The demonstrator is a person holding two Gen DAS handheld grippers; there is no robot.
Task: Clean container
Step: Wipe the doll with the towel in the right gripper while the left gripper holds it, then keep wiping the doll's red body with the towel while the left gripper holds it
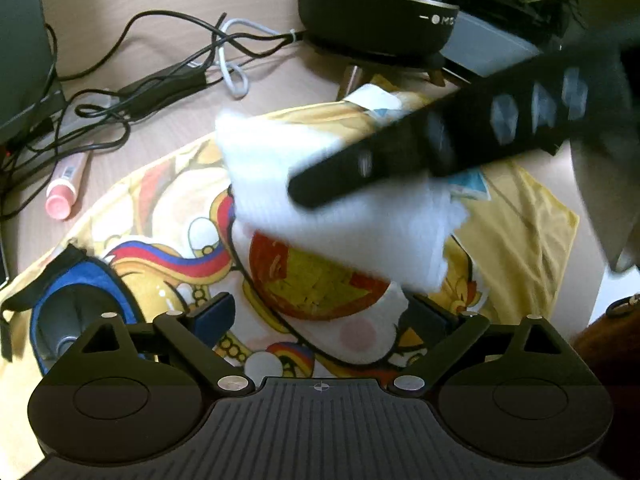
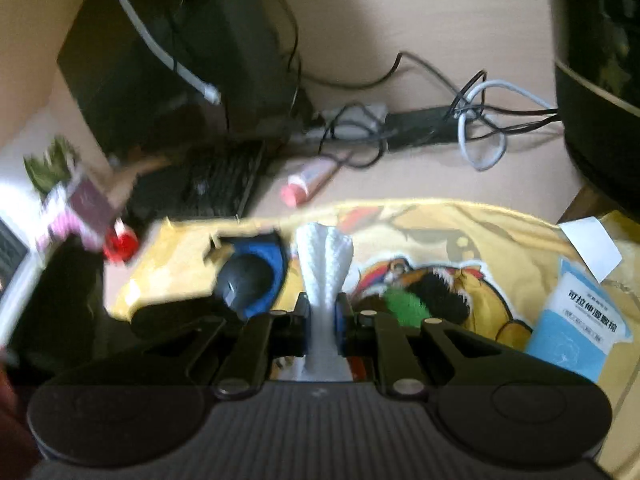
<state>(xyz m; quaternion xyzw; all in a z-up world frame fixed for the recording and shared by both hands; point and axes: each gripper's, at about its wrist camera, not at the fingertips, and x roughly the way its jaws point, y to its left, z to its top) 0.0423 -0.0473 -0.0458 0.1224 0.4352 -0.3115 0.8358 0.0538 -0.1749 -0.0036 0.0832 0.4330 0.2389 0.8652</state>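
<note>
Through the left wrist camera, the left claw [image 1: 320,314] stood released, its fingers spread wide with only the yellow printed cloth [image 1: 520,232] under the gap. The blue container [image 1: 80,292] lay on that cloth just outside the claw's left finger, mouth toward the lens, probably set down there so it could be taken up and steadied. Ahead of the claw and above it, the right claw [image 1: 316,190] crossed in from the right, blurred, with a white wipe [image 1: 340,208] hanging from it. From here its grip could not be read.

The right wrist camera settled that: the right claw was clenched on the wipe, which was bunched into a narrow stalk between the pads and fanned out beyond the tips, a hold fit for swabbing inside. The container sat just ahead and left of these tips. Only this view showed the pale blue packet [image 2: 580,320] off to the right.
</note>
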